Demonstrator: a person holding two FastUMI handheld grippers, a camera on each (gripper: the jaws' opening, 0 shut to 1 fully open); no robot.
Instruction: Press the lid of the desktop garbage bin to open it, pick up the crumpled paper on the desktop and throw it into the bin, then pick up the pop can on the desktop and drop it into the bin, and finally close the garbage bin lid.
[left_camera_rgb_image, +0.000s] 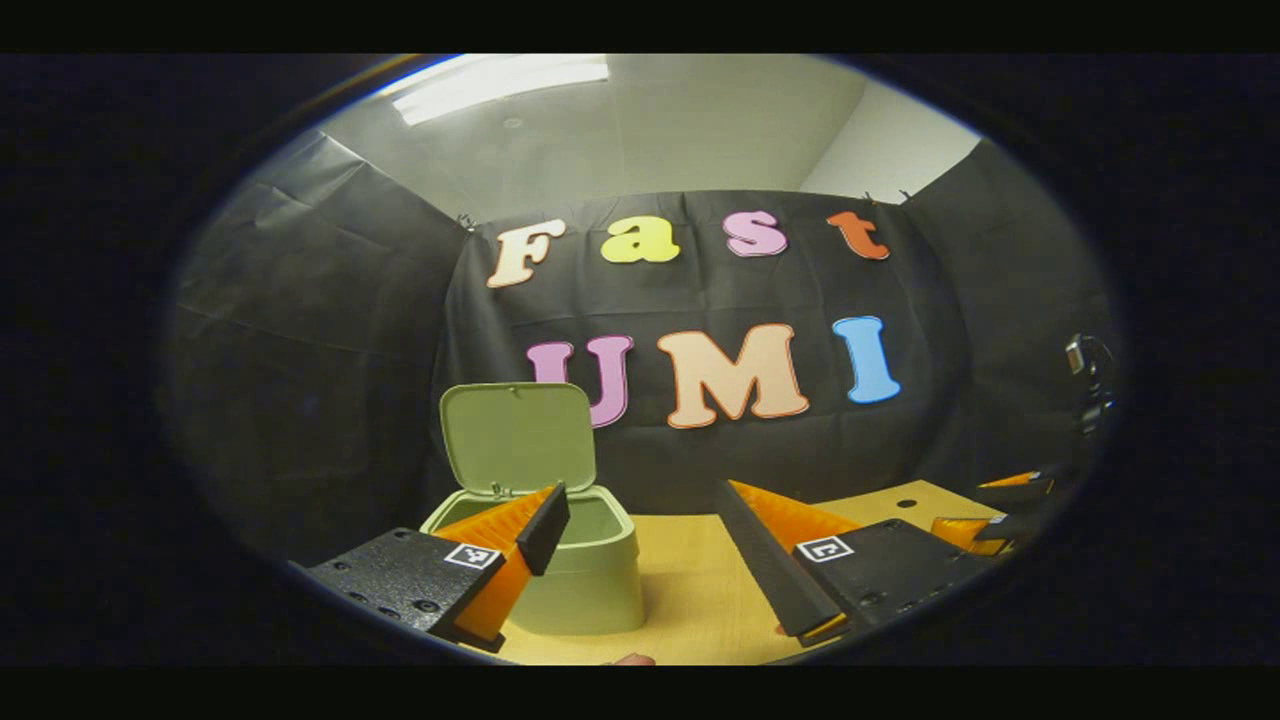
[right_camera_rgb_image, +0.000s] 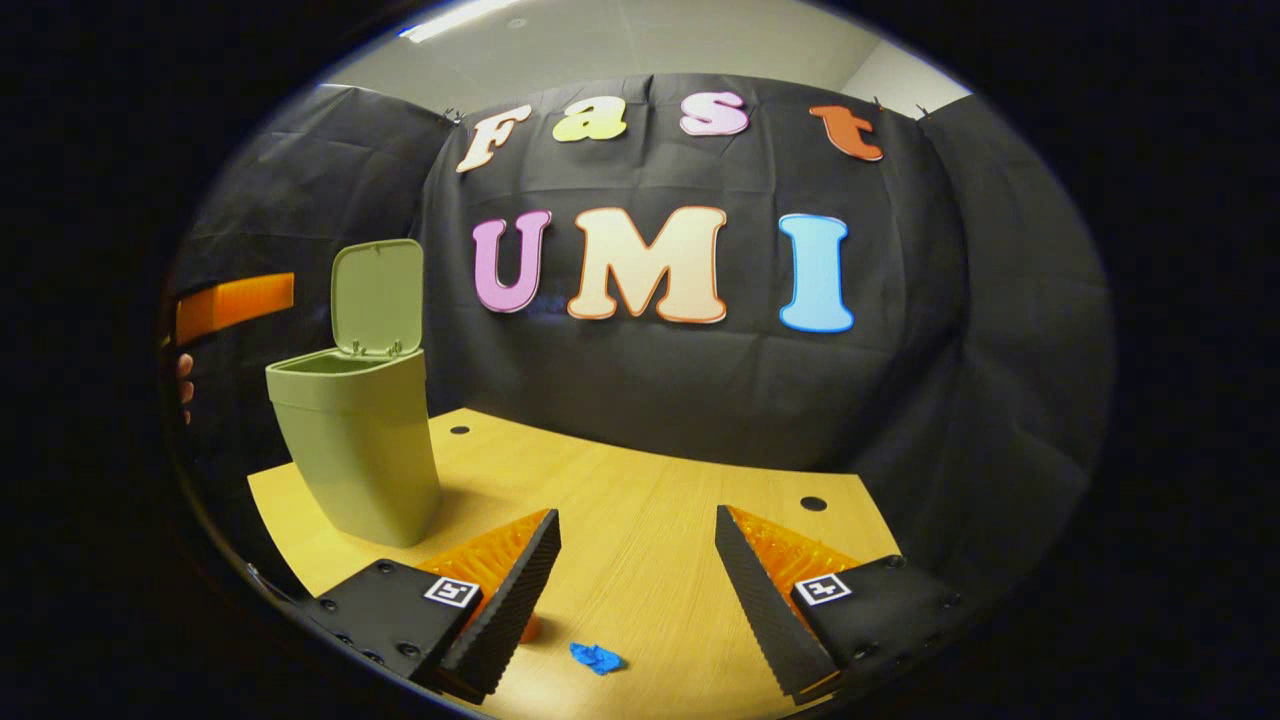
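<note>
The green desktop bin (right_camera_rgb_image: 355, 455) stands at the left of the wooden table (right_camera_rgb_image: 650, 480) with its lid (right_camera_rgb_image: 377, 298) tipped up and open. In the left gripper view the bin (left_camera_rgb_image: 590, 585) is just ahead and to the left, its open lid (left_camera_rgb_image: 518, 437) upright. My left gripper (left_camera_rgb_image: 642, 495) is open and holds nothing, its left finger in front of the bin's rim. My right gripper (right_camera_rgb_image: 635, 515) is open above the table. A small blue crumpled paper (right_camera_rgb_image: 597, 657) lies between and below its fingers. A small orange thing (right_camera_rgb_image: 530, 628) peeks out by the left finger; what it is I cannot tell.
The left gripper (right_camera_rgb_image: 235, 303) and part of a hand (right_camera_rgb_image: 185, 385) show at the far left of the right gripper view, beside the bin. The right gripper (left_camera_rgb_image: 1010, 500) shows at the right edge of the left gripper view. Black cloth walls surround the table.
</note>
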